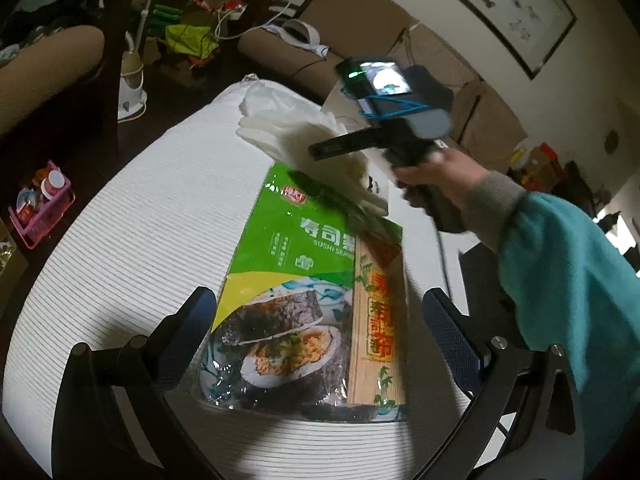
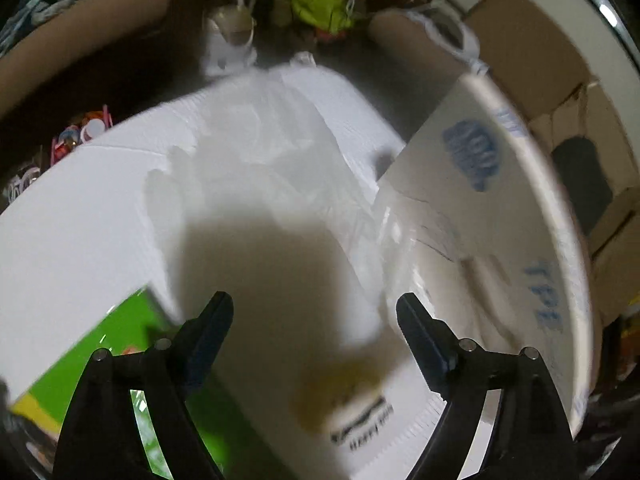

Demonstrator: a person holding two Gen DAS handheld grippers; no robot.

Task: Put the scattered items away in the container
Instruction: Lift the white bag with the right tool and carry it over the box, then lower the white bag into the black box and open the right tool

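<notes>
A green sushi seaweed pack with a bamboo mat inside lies flat on the white table. My left gripper is open just above its near end, one finger on each side. A flat white pack with a printed label overlaps the green pack's far end. My right gripper hovers open over it, no pad pressing on it. A hand in a teal sleeve holds that gripper. The white container with blue print stands right of it.
A crumpled clear plastic bag lies at the table's far end. A pink basket with jars sits on the floor to the left. A brown sofa and cardboard boxes stand beyond the table.
</notes>
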